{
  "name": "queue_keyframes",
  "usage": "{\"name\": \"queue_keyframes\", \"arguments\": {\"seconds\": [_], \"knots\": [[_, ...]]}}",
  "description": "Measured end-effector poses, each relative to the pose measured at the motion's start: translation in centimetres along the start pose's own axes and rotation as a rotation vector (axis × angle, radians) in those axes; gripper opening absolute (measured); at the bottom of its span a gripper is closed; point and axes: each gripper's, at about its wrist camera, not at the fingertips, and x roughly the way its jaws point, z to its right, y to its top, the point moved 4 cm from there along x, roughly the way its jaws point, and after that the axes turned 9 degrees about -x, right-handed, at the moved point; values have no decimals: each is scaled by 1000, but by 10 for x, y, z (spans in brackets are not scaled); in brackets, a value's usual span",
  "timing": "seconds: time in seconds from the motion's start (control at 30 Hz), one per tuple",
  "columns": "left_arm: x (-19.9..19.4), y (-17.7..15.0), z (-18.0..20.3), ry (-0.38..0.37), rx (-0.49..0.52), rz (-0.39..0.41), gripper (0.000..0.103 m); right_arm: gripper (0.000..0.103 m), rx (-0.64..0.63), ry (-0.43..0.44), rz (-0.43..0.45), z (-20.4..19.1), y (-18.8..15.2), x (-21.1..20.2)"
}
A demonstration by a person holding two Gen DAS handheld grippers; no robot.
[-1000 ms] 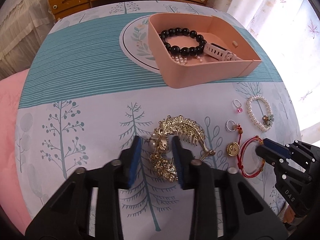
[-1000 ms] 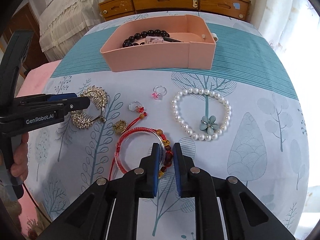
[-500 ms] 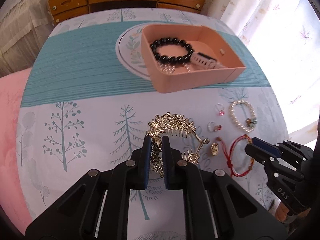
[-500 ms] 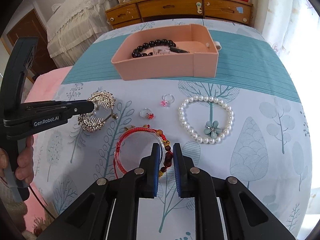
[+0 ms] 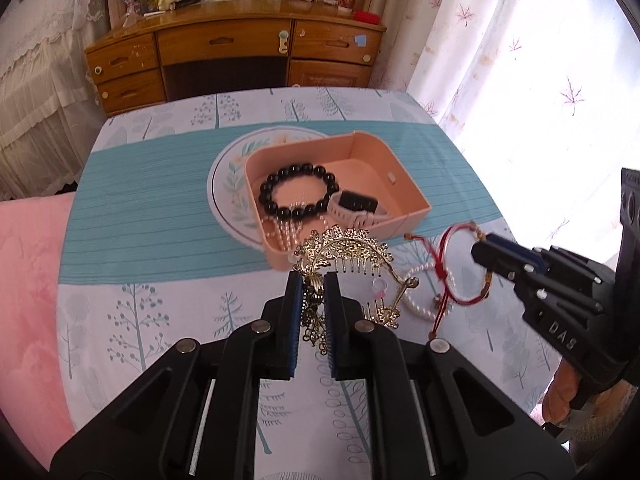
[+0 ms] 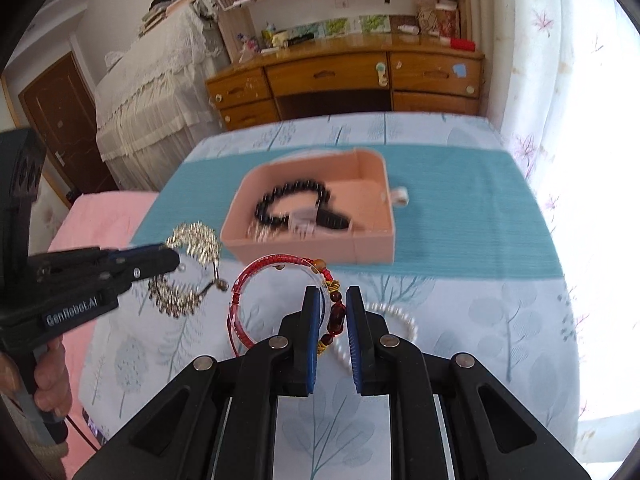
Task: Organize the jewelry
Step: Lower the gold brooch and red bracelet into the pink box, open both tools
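- The left gripper (image 5: 311, 307) is clamped on the gold hair comb (image 5: 347, 255), lifted just short of the pink box (image 5: 404, 222) ahead; a second ago it lay on the cloth.
- The right gripper (image 6: 333, 322) pinches the red bangle (image 6: 256, 280) at its beaded knot, now airborne.
- Both look light, snag-prone; the comb's teeth seem fragile, so its spine is the safer hold.

The box (image 5: 404, 222) sits mid-surface (image 5: 160, 200); a bead bracelet (image 5: 298, 194) and watch (image 5: 356, 208) lie in it; a dresser (image 5: 224, 60) stands behind.
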Motion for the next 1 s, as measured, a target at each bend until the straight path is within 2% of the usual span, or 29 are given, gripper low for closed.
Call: {"name": "queue_keyframes", "arguments": {"seconds": [0.3, 0.57, 0.73, 1.0], "knots": [[-27, 39, 13, 1, 9, 82, 8, 13, -1, -28, 138, 14, 61, -36], [-39, 59, 23, 11, 24, 124, 8, 13, -18, -42, 196, 11, 100, -53], [-29, 68, 23, 28, 16, 124, 8, 13, -12, -41, 196, 10, 122, -52], [17, 85, 11, 71, -32, 90, 8, 13, 85, -26, 139, 28, 148, -11]]}}
